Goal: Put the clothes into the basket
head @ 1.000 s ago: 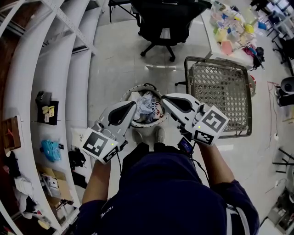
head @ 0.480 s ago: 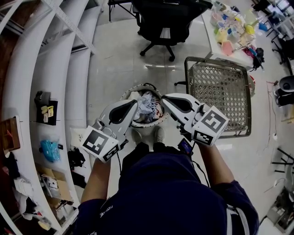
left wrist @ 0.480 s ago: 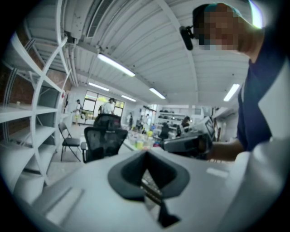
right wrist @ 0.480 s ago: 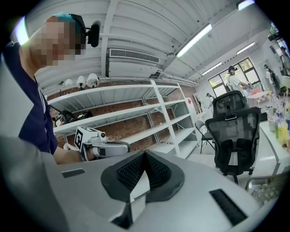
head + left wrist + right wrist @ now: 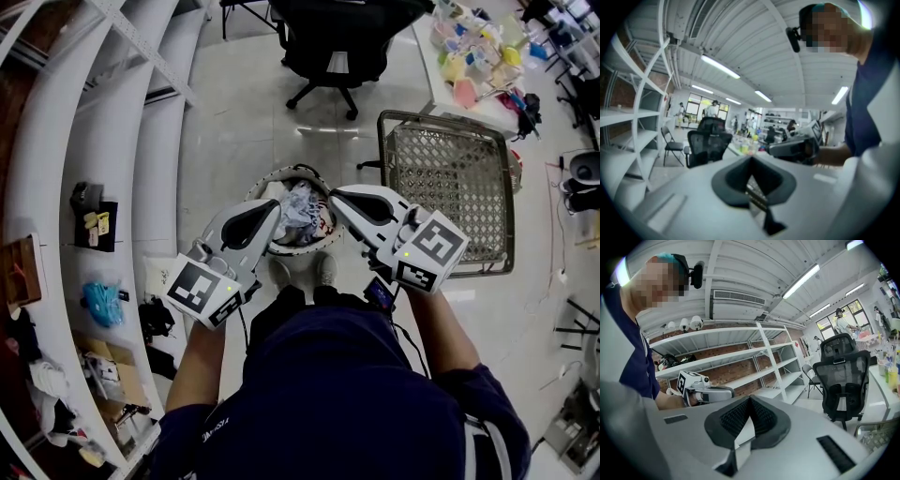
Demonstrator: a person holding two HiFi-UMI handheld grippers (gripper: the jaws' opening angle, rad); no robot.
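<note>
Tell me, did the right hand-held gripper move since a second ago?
No. The right hand-held gripper still sits in the same spot, just beside the rim of the clothes basket.

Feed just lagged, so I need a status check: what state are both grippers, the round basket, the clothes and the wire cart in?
Left gripper: shut, empty.
Right gripper: shut, empty.
Round basket: upright on the floor, holding clothes.
Clothes: heaped inside the basket.
Wire cart: upright, nothing in it.
</note>
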